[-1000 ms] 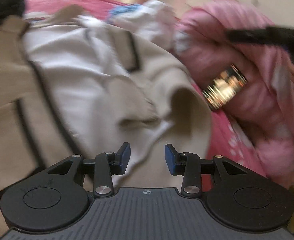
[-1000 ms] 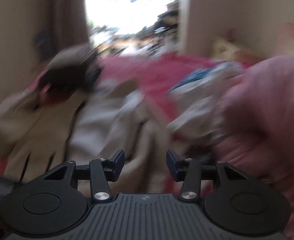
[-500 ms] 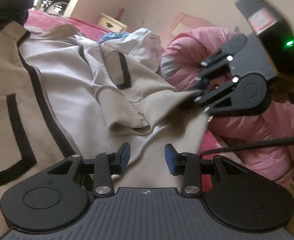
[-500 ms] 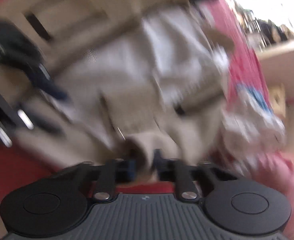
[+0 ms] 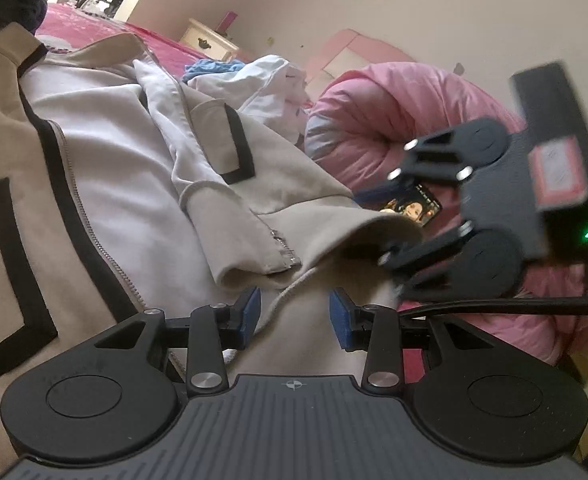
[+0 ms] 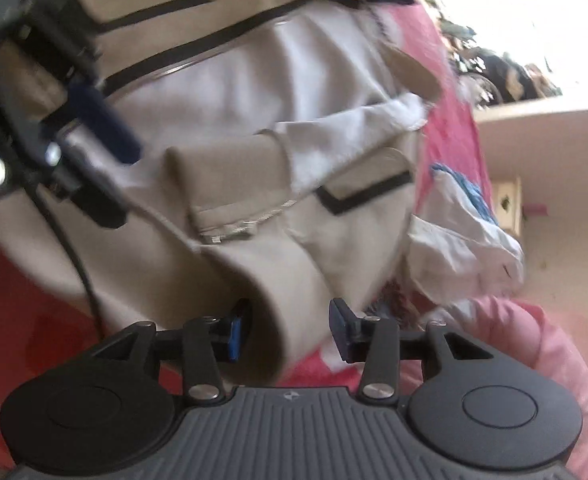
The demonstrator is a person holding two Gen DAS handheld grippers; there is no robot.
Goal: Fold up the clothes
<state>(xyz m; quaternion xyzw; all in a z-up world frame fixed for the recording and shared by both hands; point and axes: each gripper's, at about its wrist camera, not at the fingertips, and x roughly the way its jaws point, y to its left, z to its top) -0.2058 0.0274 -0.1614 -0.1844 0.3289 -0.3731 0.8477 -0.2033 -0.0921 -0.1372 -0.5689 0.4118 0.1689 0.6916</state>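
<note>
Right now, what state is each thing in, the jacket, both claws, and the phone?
Jacket: unzipped, spread open on the bed, not folded.
Left claw: open, empty, over the jacket hem.
Right claw: open, its fingers either side of the jacket's edge.
Phone: screen lit.

Open left hand-held gripper (image 5: 294, 316) over beige jacket (image 5: 134, 184); right hand-held gripper (image 5: 390, 256) seemingly at its hem.

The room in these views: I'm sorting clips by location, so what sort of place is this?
Most likely a bedroom. A beige jacket lies spread on a bed with a pink bedspread, a puffy pink quilt is bundled beside it, and a small cream bedside cabinet stands against the wall.
</note>
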